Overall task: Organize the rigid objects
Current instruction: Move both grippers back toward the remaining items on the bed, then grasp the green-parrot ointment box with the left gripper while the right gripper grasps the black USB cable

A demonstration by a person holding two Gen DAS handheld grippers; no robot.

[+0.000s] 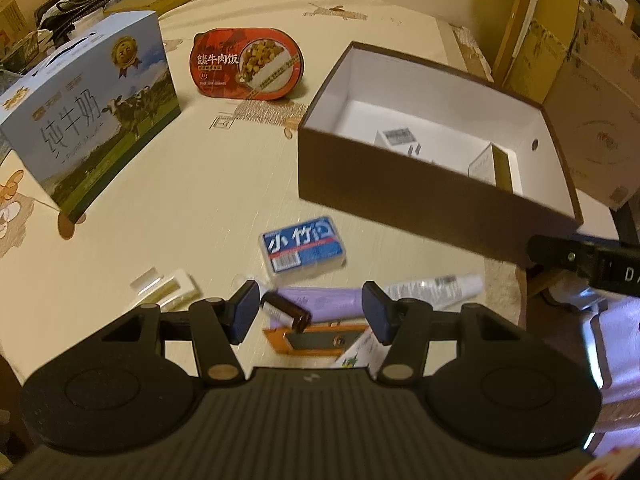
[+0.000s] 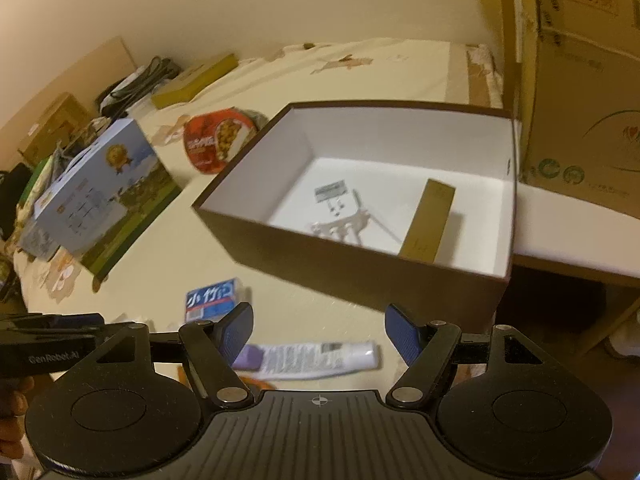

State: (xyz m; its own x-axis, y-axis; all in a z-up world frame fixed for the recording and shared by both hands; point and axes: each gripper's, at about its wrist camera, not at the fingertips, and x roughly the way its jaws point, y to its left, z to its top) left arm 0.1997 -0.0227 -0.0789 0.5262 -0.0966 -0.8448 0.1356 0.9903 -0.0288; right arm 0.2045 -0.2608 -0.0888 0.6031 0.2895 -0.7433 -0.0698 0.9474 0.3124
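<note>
Left gripper [image 1: 310, 312], lower centre of the left wrist view: jaws about half open, holding nothing. Between the pads lies a small brown vial [image 1: 286, 311], on its side over a purple tube [image 1: 324, 300] and an orange case [image 1: 312, 340]. The vial's long axis runs from upper left to lower right; which end is the cap cannot be told. It looks light, stiff and smooth, possibly glass, so apt to roll or slip; a hold across its middle, pads square to the axis, seems best.

Right gripper [image 2: 319, 330], lower centre of the right wrist view: jaws wide apart, empty, above a white tube [image 2: 320, 358] lying left to right.

Beyond, a blue pack [image 1: 303, 249] lies flat at frame centre. The open box [image 1: 400, 188], centre right, already holds a white plug [image 2: 340, 204] and a gold carton [image 2: 428, 220]. At upper left stand a milk carton [image 1: 92, 112] and a red meal tub [image 1: 250, 64].
</note>
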